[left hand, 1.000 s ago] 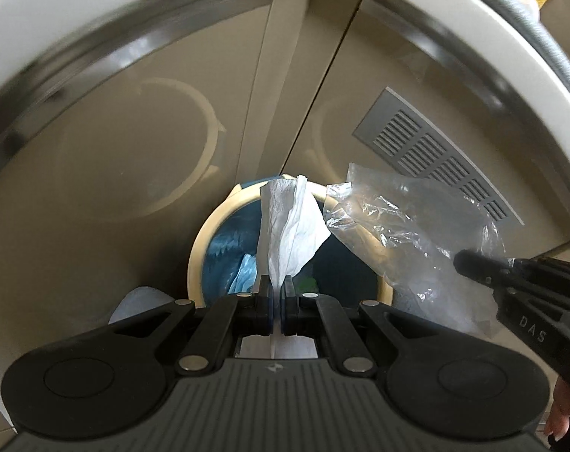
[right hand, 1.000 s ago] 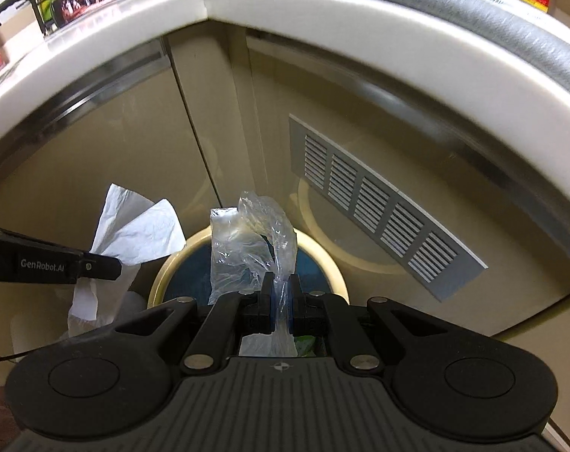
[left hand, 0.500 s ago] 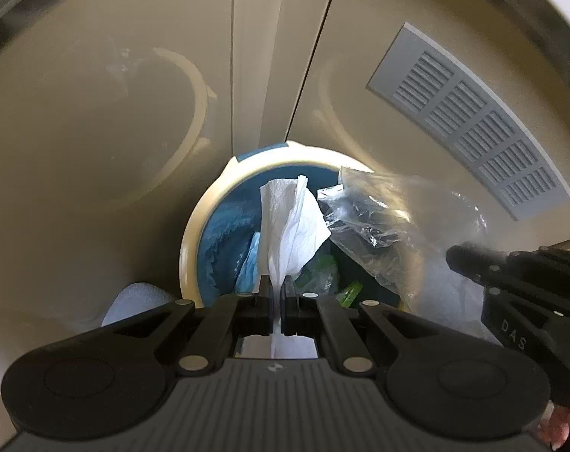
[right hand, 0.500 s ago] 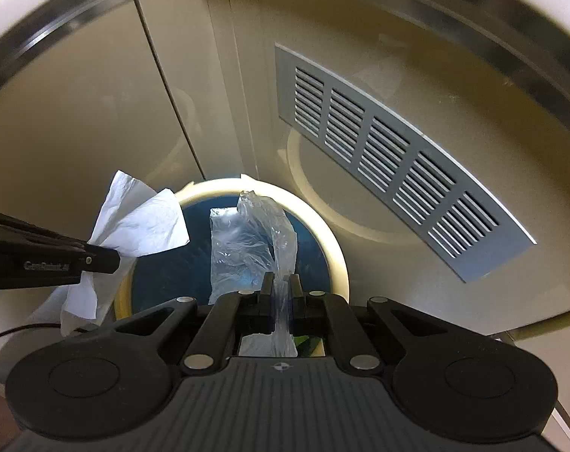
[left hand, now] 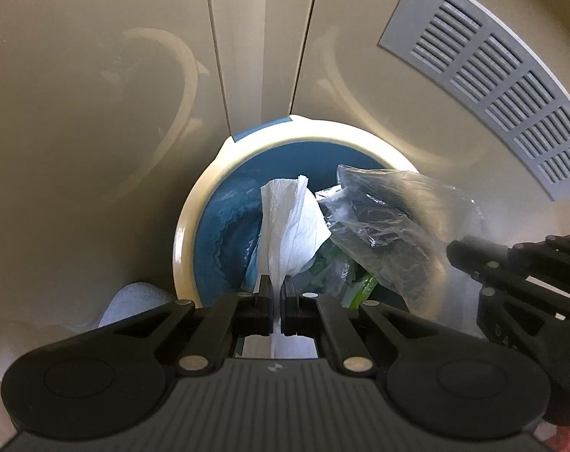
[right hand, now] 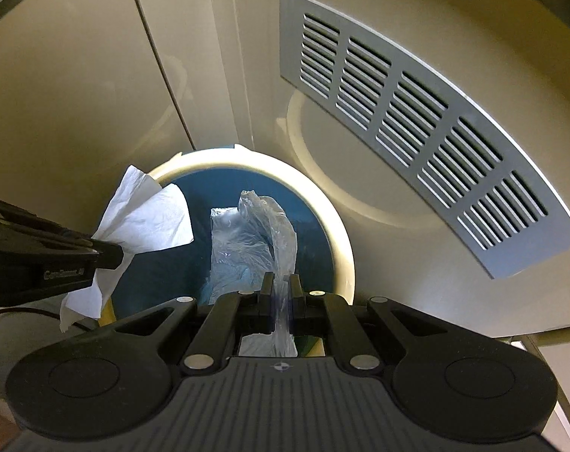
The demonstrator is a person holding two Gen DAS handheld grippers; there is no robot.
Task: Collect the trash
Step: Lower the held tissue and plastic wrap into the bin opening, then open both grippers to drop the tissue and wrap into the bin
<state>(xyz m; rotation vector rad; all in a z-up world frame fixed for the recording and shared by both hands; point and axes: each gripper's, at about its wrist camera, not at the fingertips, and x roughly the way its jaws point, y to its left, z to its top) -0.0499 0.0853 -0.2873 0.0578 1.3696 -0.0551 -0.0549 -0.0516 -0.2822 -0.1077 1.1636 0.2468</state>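
A: left wrist view. what's the tissue doing
B: white tissue [left hand: 290, 226] stands up out of the left gripper [left hand: 276, 290], long axis running away from the camera, free end pointing toward the far rim of the trash bin [left hand: 194, 218]. fingers pinched nearly together on its lower end. it sits over the bin mouth, blue liner [left hand: 224, 226] behind it
A: the bag?
B: clear plastic bag [left hand: 390, 218] comes in from the right, crumpled, long axis slanting from the right gripper [left hand: 458, 254] up-left toward the tissue. near edge just beside the tissue, can't tell if they touch
A: surroundings
B: beige cabinet doors [left hand: 96, 75] behind the bin, grey louvred vent [left hand: 484, 67] upper right. green scraps down in the bin [left hand: 364, 284]
A: right wrist view
B: same bag [right hand: 255, 241] held upright in the right gripper [right hand: 281, 286], long axis away from camera, top folded over toward the left. fingers closed narrow on its lower strip. over the bin opening [right hand: 337, 233], roughly centred
A: left one from here?
B: enters from the left edge, roughly level, tip [right hand: 108, 254] clamped on the tissue [right hand: 145, 218]. tissue fans up-right over the near-left rim, a tail hangs down outside it. vent [right hand: 416, 120] up right, door seam [right hand: 157, 60] upper left
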